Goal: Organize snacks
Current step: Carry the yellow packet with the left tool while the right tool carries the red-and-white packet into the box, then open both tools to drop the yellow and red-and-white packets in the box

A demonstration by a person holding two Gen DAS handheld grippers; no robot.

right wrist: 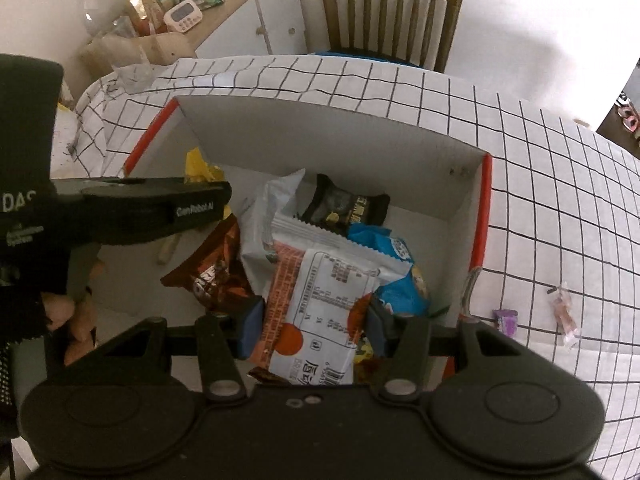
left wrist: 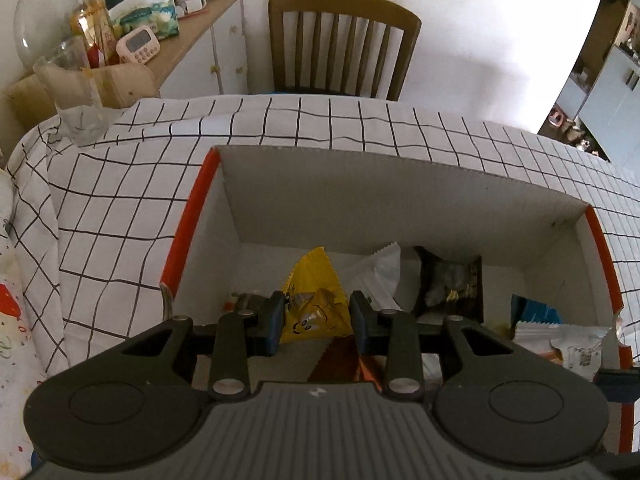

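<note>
While both grippers point down into the open cardboard box (right wrist: pixel 320 128), each has a snack packet between its jaws. Pinched by the left gripper (left wrist: pixel 317 322) is a yellow packet (left wrist: pixel 316 300), its blue pads pressing on either side of it with the jaws set narrow; the packet's top corner sticks up beyond the pads, over the floor of the box. Just past those jaws and to their right lie a white wrapper (left wrist: pixel 380 272) and a black packet (left wrist: pixel 452 284) against the far wall. Clasped by the right gripper (right wrist: pixel 310 330) is a white-and-orange packet (right wrist: pixel 320 312) with a printed label, held flat with the jaws partly open around its width, the pads touching its two edges. Directly beyond these jaws a blue packet (right wrist: pixel 400 276) lies to the right, a brown packet (right wrist: pixel 216 272) to the left, with the black packet farther off near the back wall. To the left of the right jaws the left gripper's body reaches across, with the person's hand (right wrist: pixel 68 312) on its handle. Outside the box, right of the right jaws, two small wrapped sweets (right wrist: pixel 506 320) lie on the checked cloth of the tabletop (right wrist: pixel 560 200). Beyond the tabletop stands a wooden chair (left wrist: pixel 344 44), and left of it a sideboard (left wrist: pixel 212 40) crowded with jars and a pink timer (left wrist: pixel 138 46).
</note>
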